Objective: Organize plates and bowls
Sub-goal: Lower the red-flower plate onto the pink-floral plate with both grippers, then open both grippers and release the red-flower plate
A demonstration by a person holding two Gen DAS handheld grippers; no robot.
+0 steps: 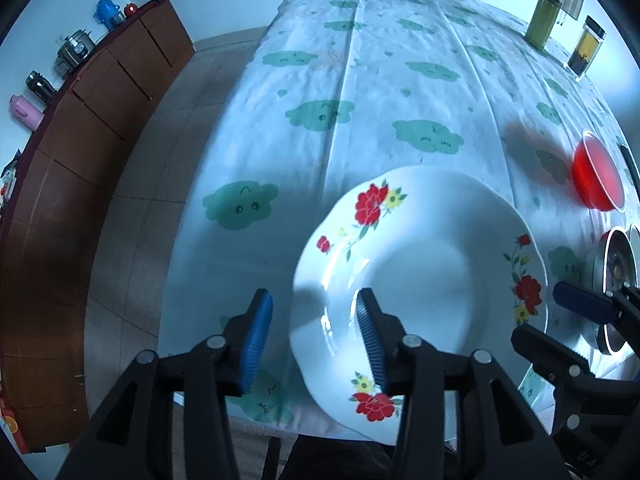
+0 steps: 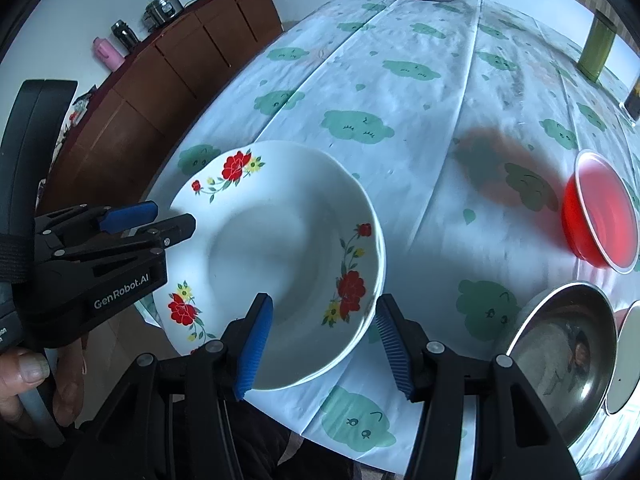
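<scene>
Left wrist view: left gripper [image 1: 316, 340] jaws spread astride floral plate [image 1: 420, 280] rim, pads clear; right gripper [image 2: 324, 344] likewise spread astride opposite rim.

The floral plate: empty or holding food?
Empty: the floral plate's white well is bare in both views, with only painted flowers on its rim.

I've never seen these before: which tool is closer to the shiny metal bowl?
Right. The right tool straddles the flowered plate rim beside the metal bowl; the left tool is across the plate, farther away.
</scene>
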